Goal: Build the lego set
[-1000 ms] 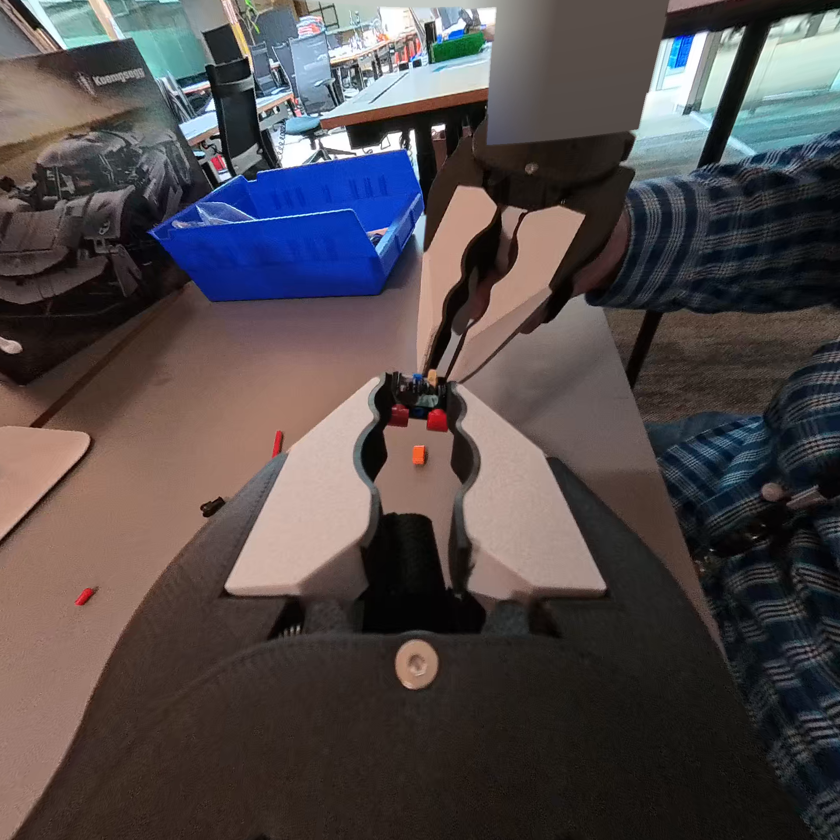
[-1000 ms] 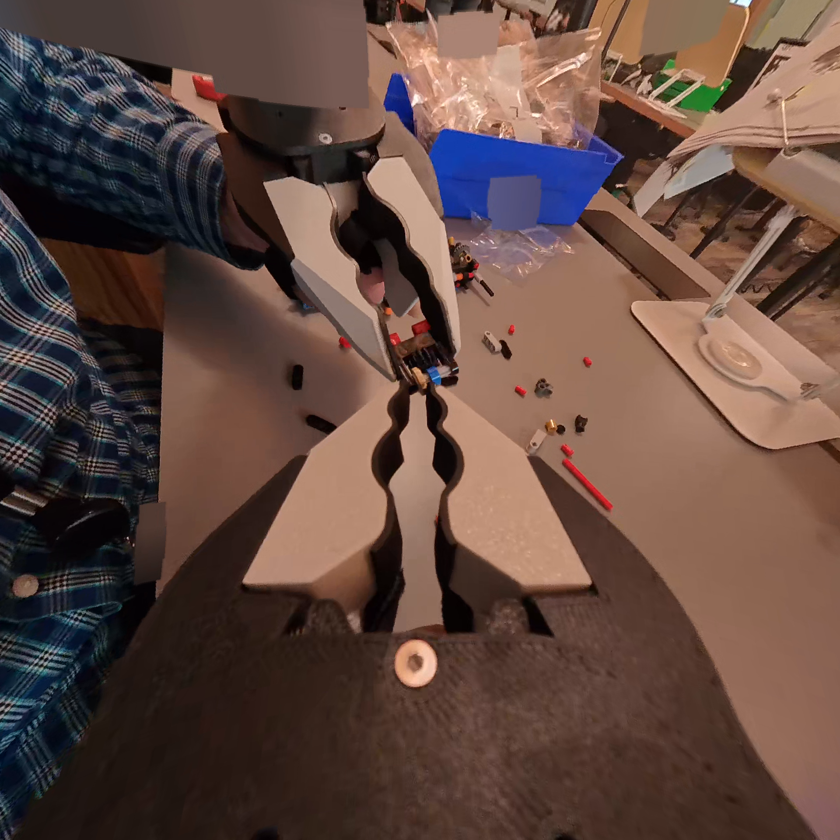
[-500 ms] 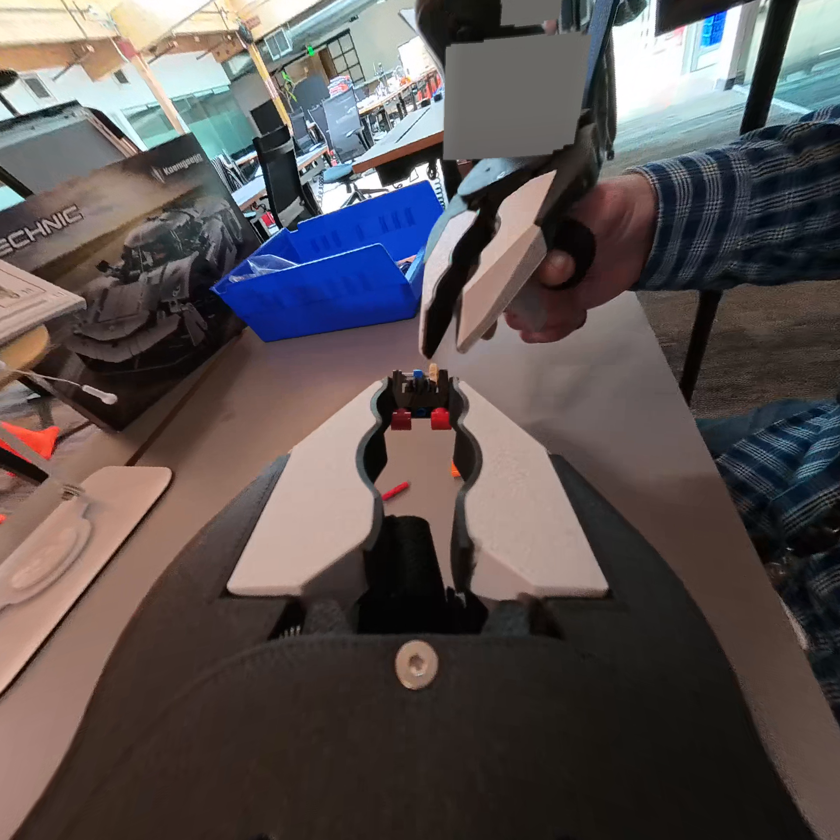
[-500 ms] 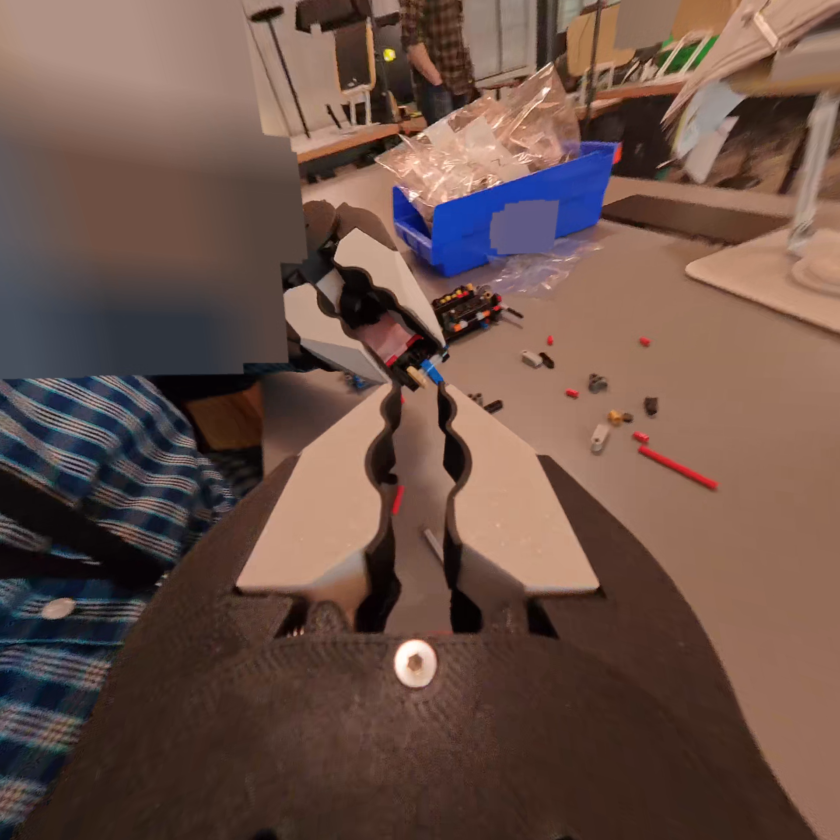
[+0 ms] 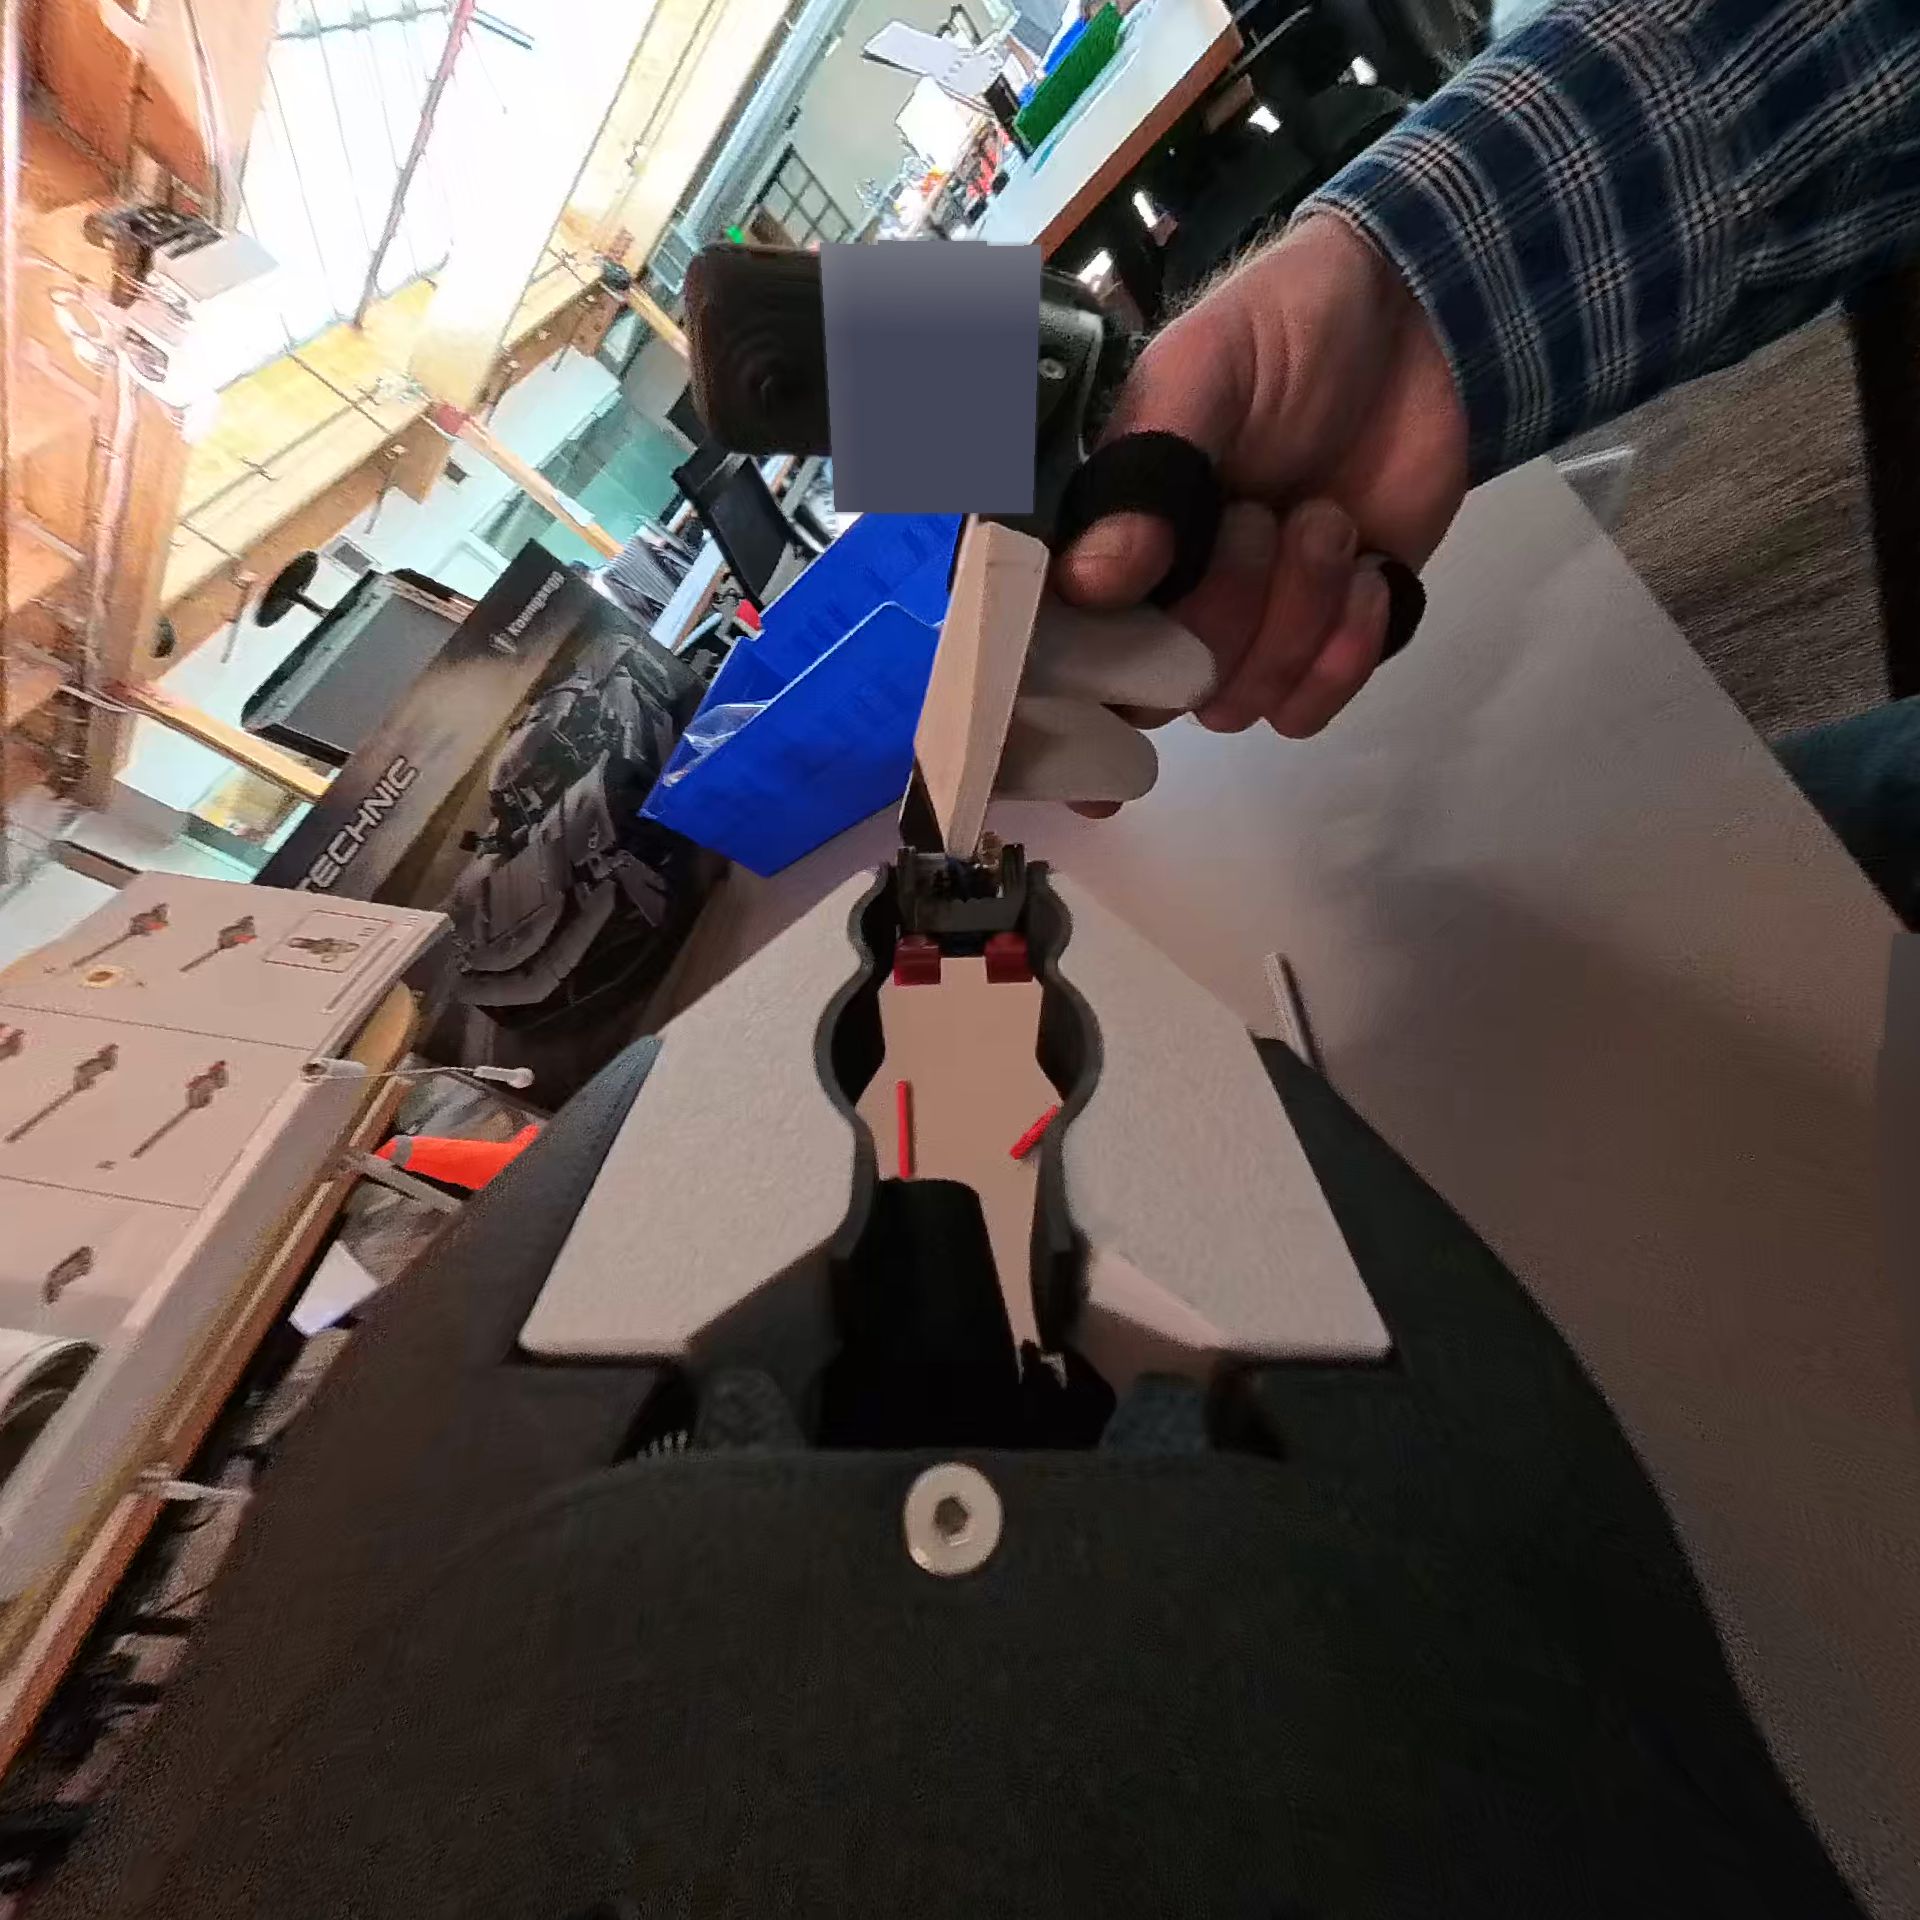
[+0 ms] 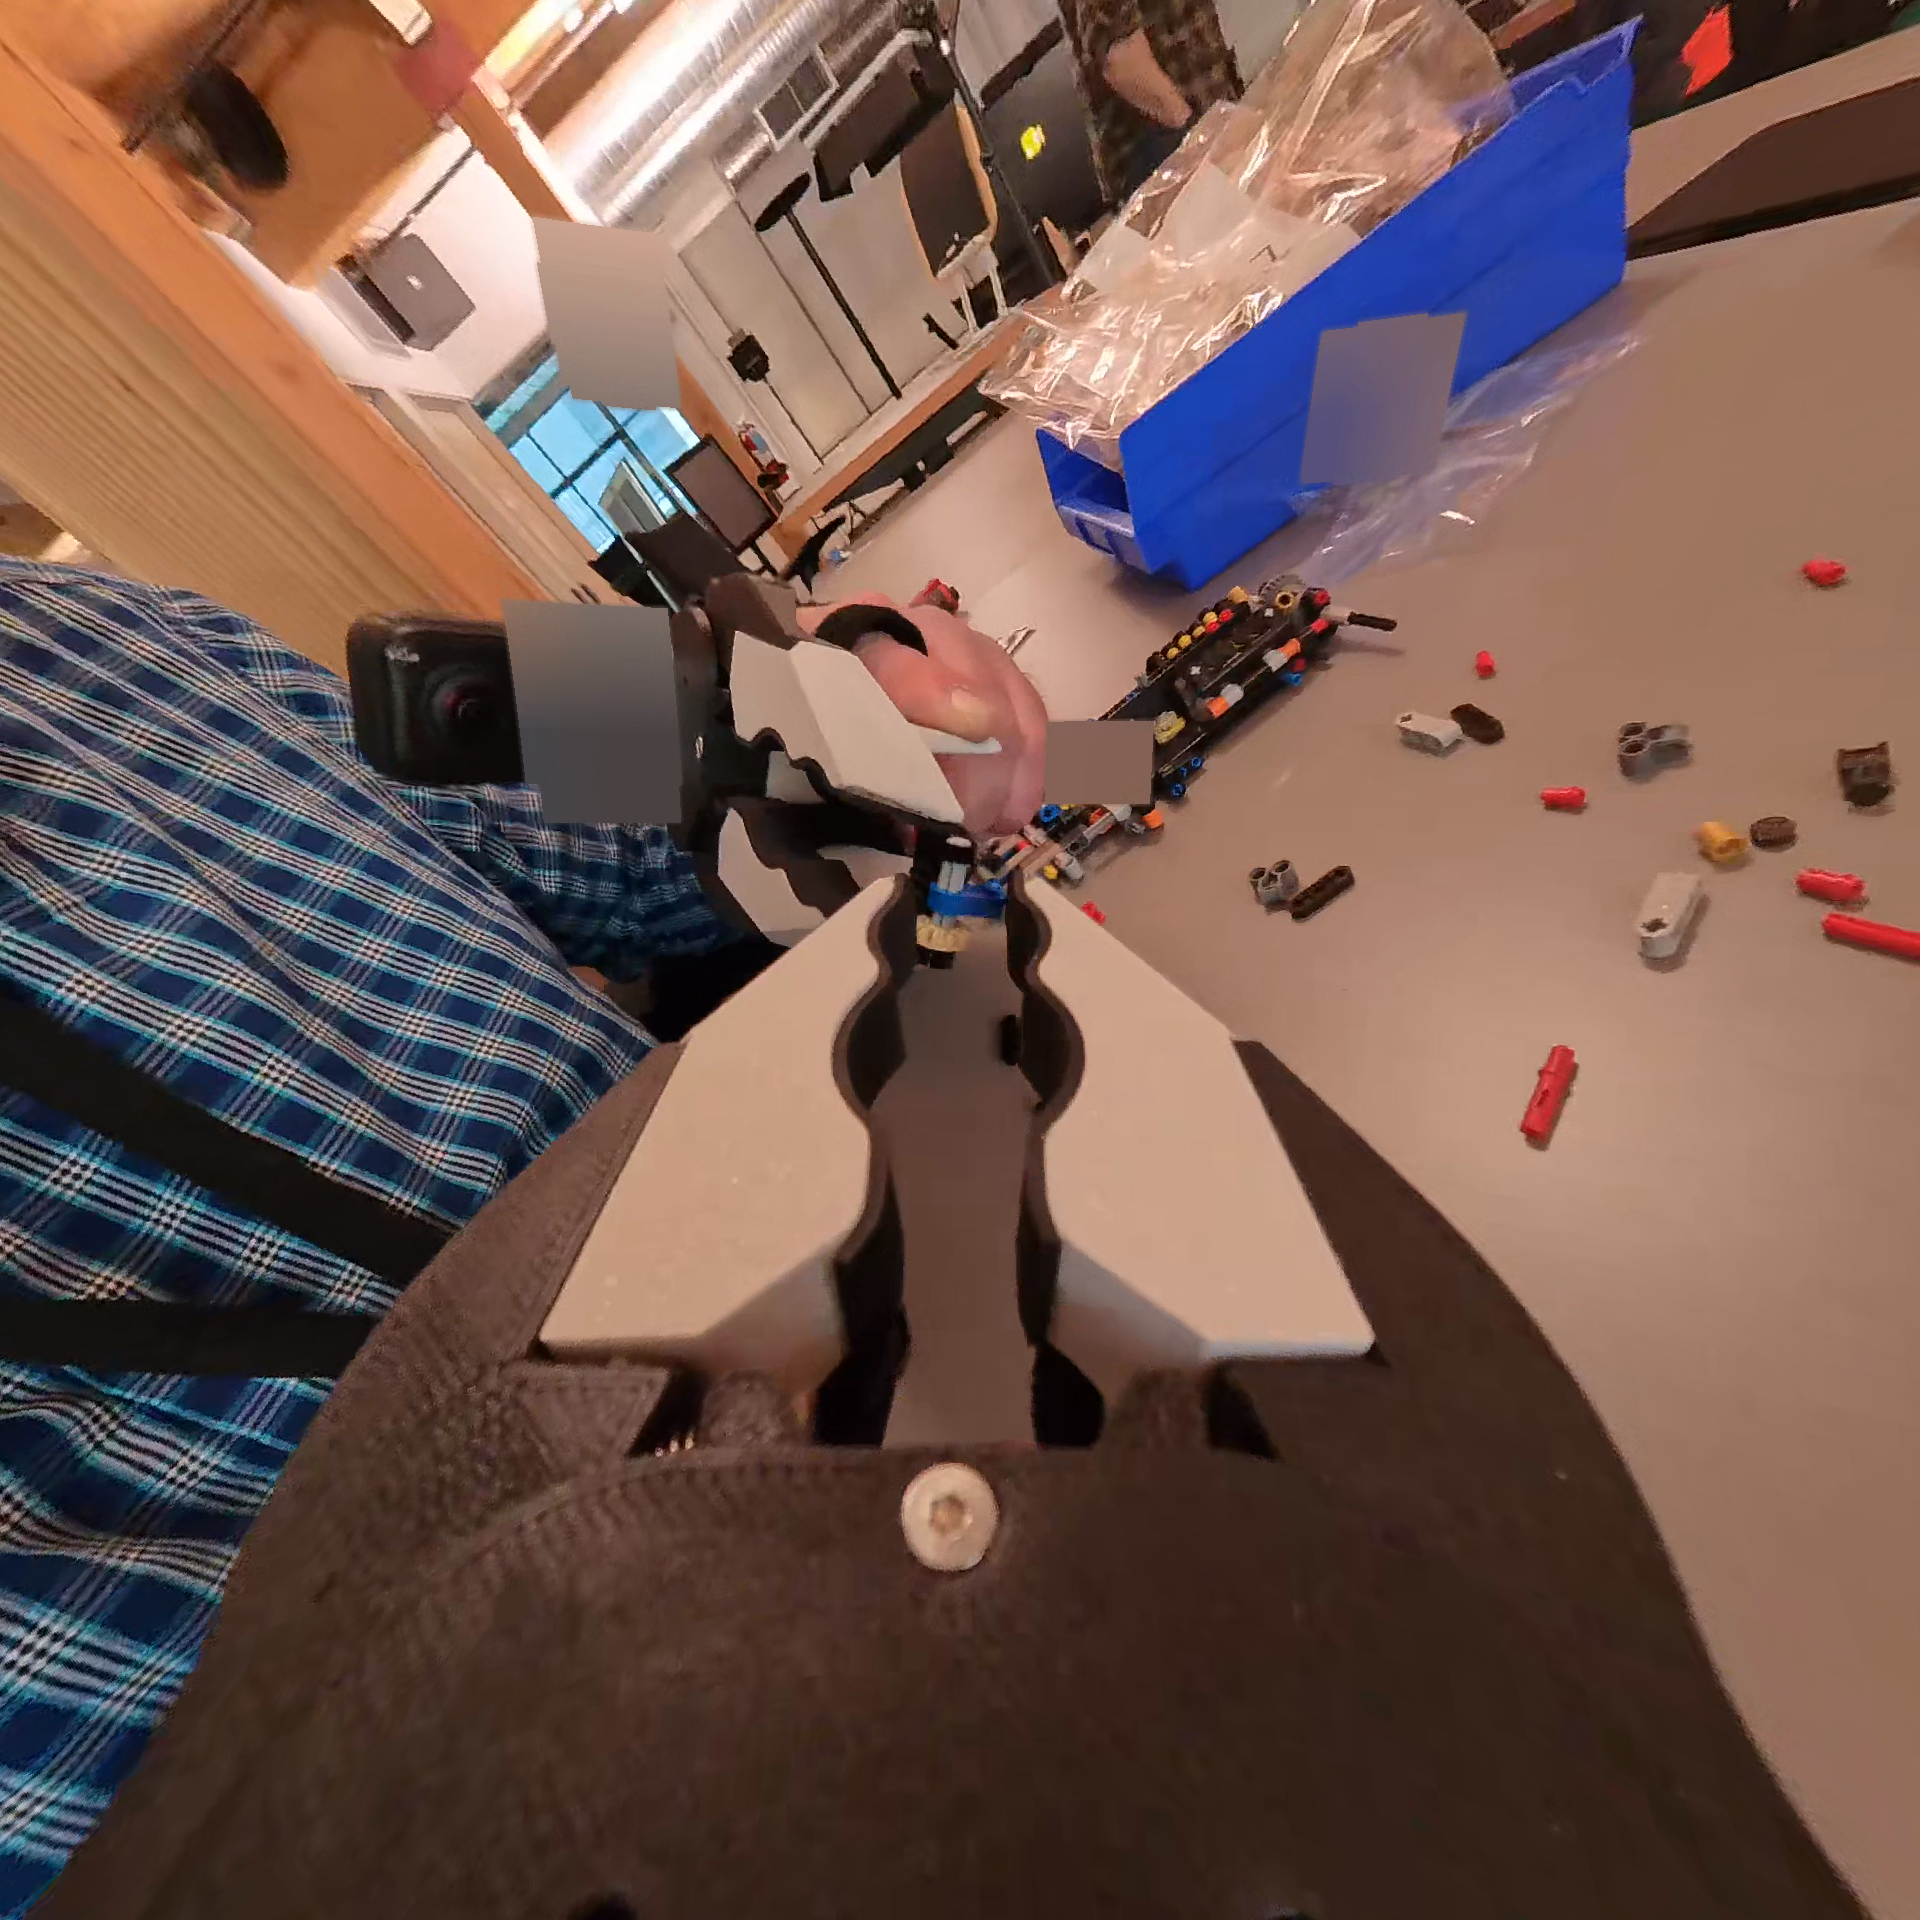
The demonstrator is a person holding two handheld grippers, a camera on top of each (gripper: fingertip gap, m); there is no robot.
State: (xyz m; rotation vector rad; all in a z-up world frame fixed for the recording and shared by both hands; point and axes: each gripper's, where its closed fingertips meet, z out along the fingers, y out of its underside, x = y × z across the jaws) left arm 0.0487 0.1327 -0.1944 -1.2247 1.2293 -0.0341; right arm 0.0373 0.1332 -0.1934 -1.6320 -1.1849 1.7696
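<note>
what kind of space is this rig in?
Likely an open-plan office or lab workspace: long desks and office chairs behind, monitors, and a grey worktable strewn with loose Lego pieces.

Beyond the claw an open workshop spreads out: timber ceiling beams (image 5: 540, 488), a wood-slat wall (image 6: 187, 436), bright windows (image 6: 582, 447), black office chairs (image 5: 748, 520) and long desks (image 5: 1122, 114).

Bright daylight flooded in from blown-out windows (image 5: 343, 187) behind; the table (image 5: 1507, 883) carried soft shadows. Wide-angle distortion bent both views' edges, and motion blur smeared the background.
</note>
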